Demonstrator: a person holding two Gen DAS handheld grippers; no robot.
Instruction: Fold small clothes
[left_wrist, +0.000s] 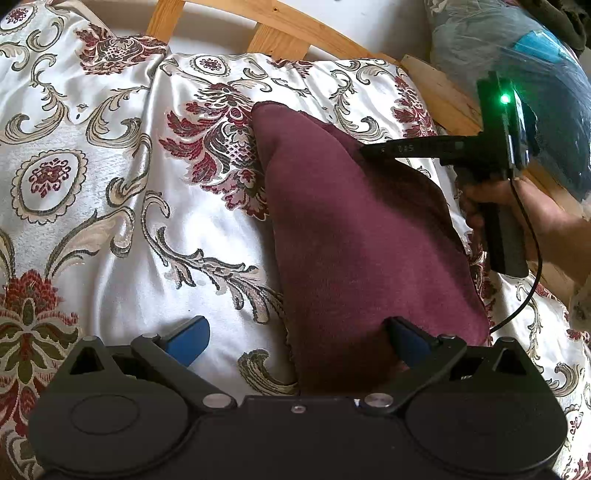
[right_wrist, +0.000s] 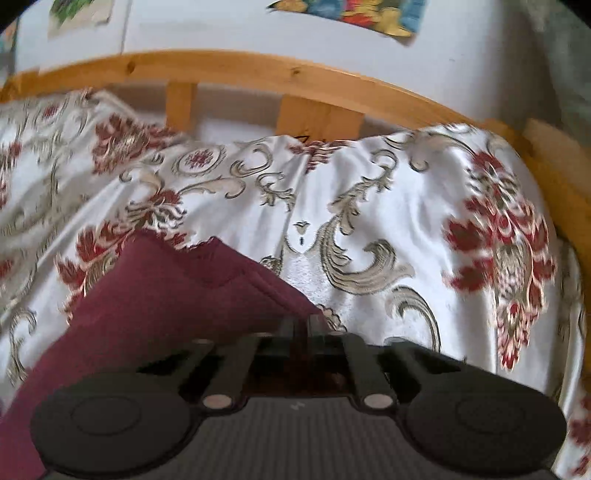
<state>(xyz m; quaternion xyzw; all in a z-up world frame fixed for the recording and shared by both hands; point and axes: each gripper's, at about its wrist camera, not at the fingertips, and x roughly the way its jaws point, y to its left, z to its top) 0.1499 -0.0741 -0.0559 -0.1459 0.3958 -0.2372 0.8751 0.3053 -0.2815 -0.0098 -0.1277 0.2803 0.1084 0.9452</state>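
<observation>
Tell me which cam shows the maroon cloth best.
Left wrist view. The maroon cloth fills the middle, sharp, running from the open left gripper to the right gripper pinching its far edge. The right wrist view is blurred and shows only part of the cloth, with its lower part hidden behind the gripper body.

Matt fuzzy maroon cloth on glossy satin bedspread; varnished wooden headboard.

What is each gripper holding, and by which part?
The right gripper is shut on the maroon cloth, pinching its right-hand edge and lifting it. The left gripper is open, holding nothing.
</observation>
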